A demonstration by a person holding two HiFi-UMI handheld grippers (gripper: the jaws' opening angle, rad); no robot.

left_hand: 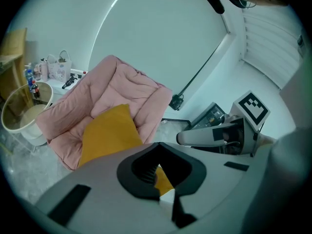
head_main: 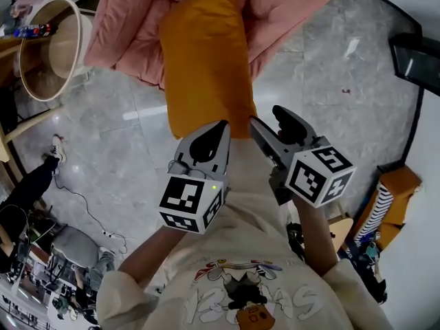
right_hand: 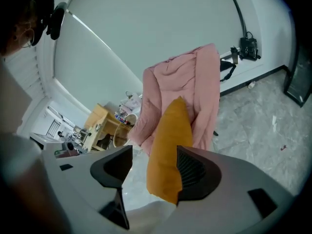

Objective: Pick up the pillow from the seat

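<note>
Lying on the seat (head_main: 130, 26), the pillow (head_main: 203, 60) ends just before the gaping right gripper (head_main: 269, 119) and clenched left gripper (head_main: 218, 128).

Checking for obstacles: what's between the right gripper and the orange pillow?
Nothing: the right gripper faces the orange pillow across a bare stretch, seen in the right gripper view.

One camera overhead, two riding the jaws

The head view looks steeply down past the person's chest onto the left hand-held gripper (head_main: 220, 128) and the right hand-held gripper (head_main: 265, 121), both close below it, with the grey floor (head_main: 323, 60) beyond. Each gripper view looks along its own jaws, and the right one's picture is slanted. All three take in the pink seat (head_main: 130, 26) and the yellow pillow (head_main: 203, 67). The left gripper view also catches the right hand-held gripper at its right side.
</note>
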